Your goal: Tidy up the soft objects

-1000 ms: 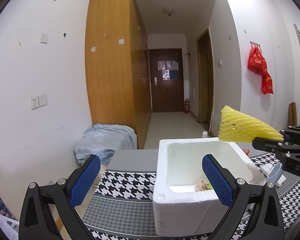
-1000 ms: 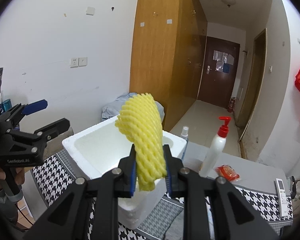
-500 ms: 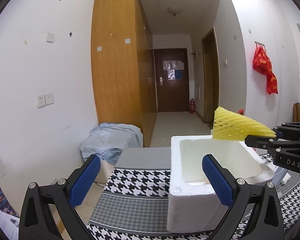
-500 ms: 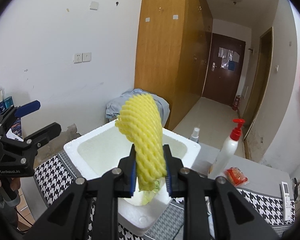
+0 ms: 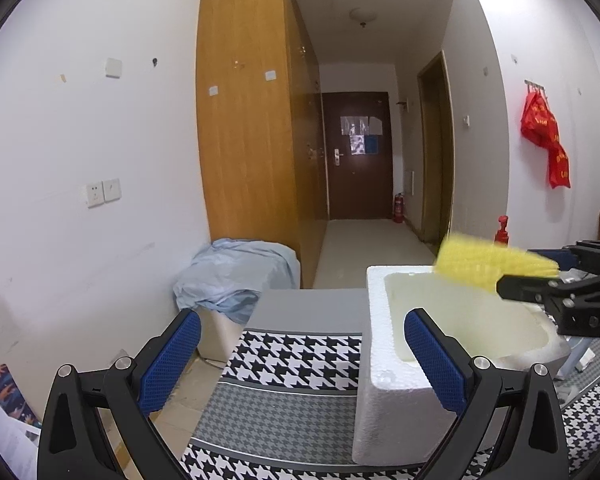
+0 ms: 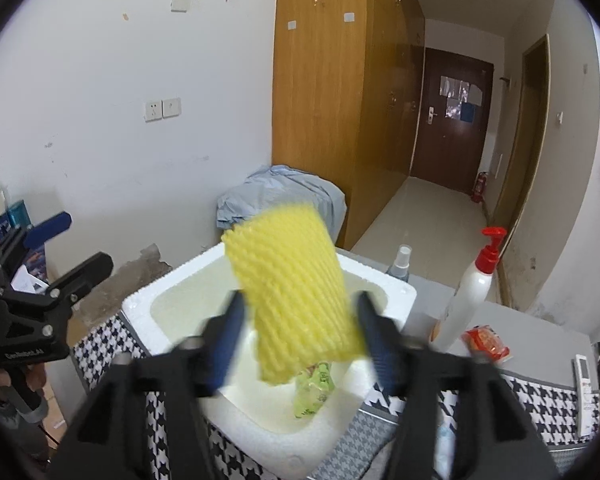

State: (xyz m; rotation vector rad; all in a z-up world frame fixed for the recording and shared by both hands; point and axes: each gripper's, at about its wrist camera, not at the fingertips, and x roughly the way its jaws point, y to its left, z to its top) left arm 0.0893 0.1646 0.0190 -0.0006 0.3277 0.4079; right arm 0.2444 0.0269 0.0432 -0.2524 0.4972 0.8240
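Observation:
A yellow foam net sleeve (image 6: 296, 296) hangs between the spread fingers of my right gripper (image 6: 300, 334), over the white foam box (image 6: 172, 292). The jaws stand open and blurred; the sleeve looks free of the pads. A greenish soft item (image 6: 314, 390) lies inside the box. In the left wrist view the sleeve (image 5: 492, 264) sits at the right gripper's tip above the box (image 5: 388, 408). My left gripper (image 5: 300, 360) is open and empty, left of the box.
A houndstooth cloth (image 5: 292, 360) covers the table. A pump bottle (image 6: 476, 284), a spray bottle (image 6: 400, 264), a red packet (image 6: 486, 342) and a remote (image 6: 584, 372) lie right of the box. A blue-covered bin (image 5: 236, 276) stands on the floor beyond.
My right gripper has opened from its grip on the yellow sleeve, which now sits loose over the box. The left gripper has drifted left, away from the box.

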